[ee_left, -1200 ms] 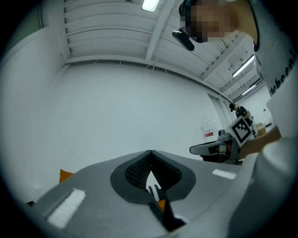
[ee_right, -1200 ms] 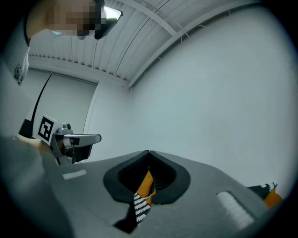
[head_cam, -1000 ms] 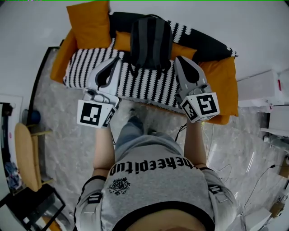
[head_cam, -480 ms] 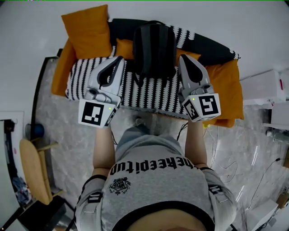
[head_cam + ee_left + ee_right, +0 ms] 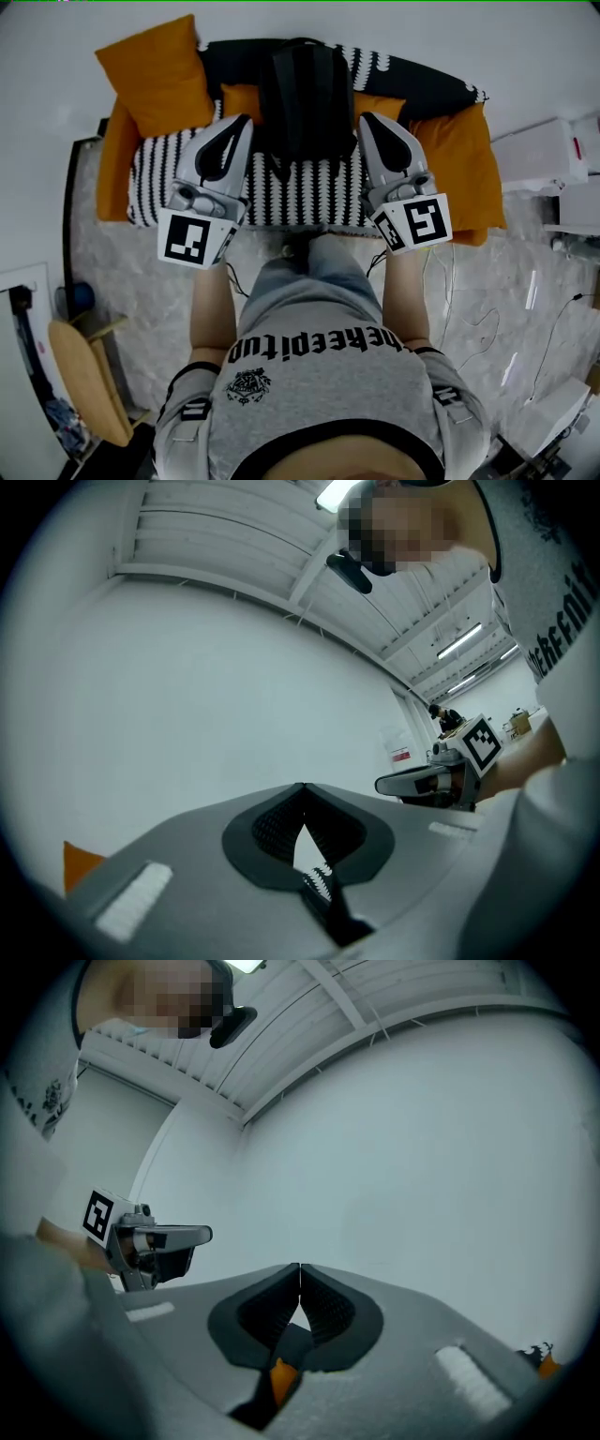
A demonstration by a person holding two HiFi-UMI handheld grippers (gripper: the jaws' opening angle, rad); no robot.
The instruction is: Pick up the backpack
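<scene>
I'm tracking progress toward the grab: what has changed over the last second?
The person shifted to face the sofa squarely; it looked tilted in the head view before. The backpack now sits centred between the left tongs and right tongs. Nothing was gripped or released. Both tongs stay shut, empty, clear of the backpack, which rests unmoved on the sofa.

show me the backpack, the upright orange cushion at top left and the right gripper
backpack (image 5: 300, 98): head view, middle of its front panel
orange cushion (image 5: 150, 73): head view, centre of its face
right gripper (image 5: 368, 127): head view, tips of its closed fingers
</scene>
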